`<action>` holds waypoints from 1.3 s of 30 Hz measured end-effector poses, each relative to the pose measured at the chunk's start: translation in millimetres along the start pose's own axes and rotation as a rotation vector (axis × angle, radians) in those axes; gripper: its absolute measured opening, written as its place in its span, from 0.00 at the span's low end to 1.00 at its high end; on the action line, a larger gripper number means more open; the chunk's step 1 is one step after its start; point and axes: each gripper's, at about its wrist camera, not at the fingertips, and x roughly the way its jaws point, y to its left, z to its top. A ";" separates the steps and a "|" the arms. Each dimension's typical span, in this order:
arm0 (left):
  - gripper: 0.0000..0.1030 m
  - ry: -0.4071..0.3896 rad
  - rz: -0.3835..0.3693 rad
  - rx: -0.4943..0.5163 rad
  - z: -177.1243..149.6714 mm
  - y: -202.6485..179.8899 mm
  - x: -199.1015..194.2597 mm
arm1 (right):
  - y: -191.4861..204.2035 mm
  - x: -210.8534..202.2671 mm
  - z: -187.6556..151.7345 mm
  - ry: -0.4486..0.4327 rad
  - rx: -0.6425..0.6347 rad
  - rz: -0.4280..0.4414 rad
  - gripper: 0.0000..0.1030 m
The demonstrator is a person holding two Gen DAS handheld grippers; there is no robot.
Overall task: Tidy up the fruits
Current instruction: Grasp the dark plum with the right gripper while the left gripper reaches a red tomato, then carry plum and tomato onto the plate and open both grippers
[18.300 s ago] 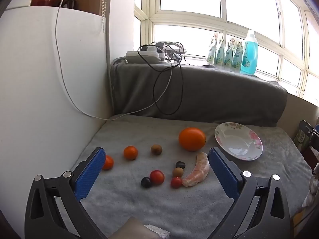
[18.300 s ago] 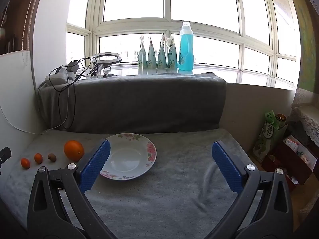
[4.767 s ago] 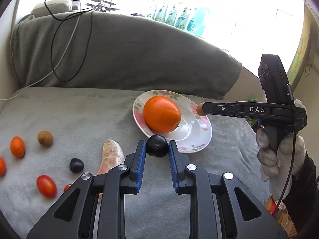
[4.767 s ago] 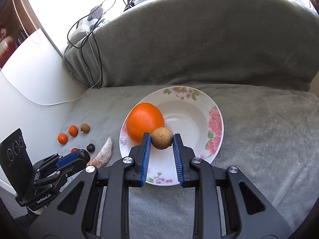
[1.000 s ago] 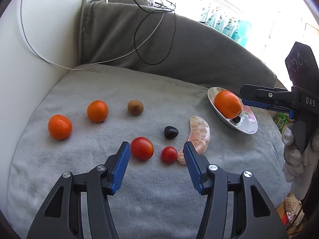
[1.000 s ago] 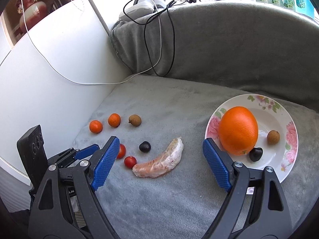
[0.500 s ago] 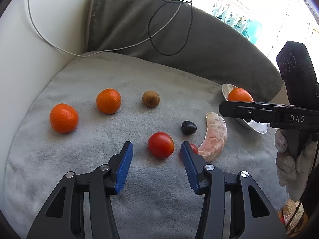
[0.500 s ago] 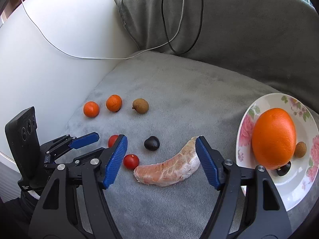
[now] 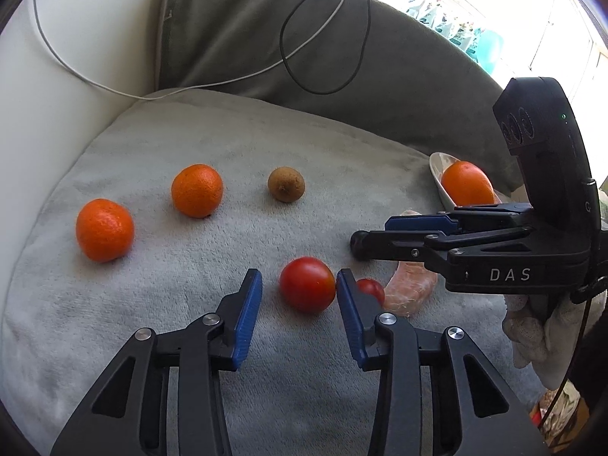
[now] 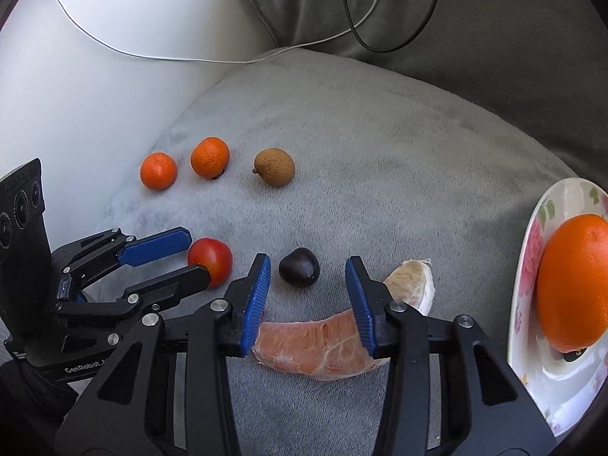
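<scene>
My left gripper (image 9: 299,285) is open, its blue pads on either side of a red tomato (image 9: 307,284) on the grey blanket; the right pad touches or nearly touches it. A smaller red tomato (image 9: 370,289) lies just behind that pad. My right gripper (image 10: 308,270) is open around a dark round fruit (image 10: 299,272), not touching it. A peeled pomelo segment (image 10: 326,347) lies under the right gripper. The flowered plate (image 10: 547,391) at the right holds a big orange (image 10: 573,283). Two mandarins (image 9: 104,229) (image 9: 197,190) and a brown longan (image 9: 286,184) lie further back.
The grey blanket (image 9: 190,342) covers the surface and rises into a draped back (image 9: 380,57). A white panel (image 9: 76,38) bounds the left side. White and black cables (image 9: 323,30) hang over the back. The right gripper's body (image 9: 513,250) reaches in from the right in the left wrist view.
Both grippers moved down and forward. The left one now brackets the red tomato with narrower jaws. The right one moved left off the pomelo segment and now brackets the dark fruit.
</scene>
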 end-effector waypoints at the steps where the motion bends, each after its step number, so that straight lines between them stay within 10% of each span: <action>1: 0.38 0.002 -0.002 0.000 -0.1 -0.2 1.0 | -0.1 1.4 0.3 0.003 -0.004 -0.001 0.41; 14: 0.29 0.022 -0.035 0.008 0.7 -3.0 7.3 | 11.1 9.9 0.0 0.020 -0.051 -0.021 0.23; 39: 0.28 -0.049 -0.055 0.009 2.7 -18.6 -23.0 | -13.4 -62.1 -20.8 -0.146 0.049 -0.008 0.22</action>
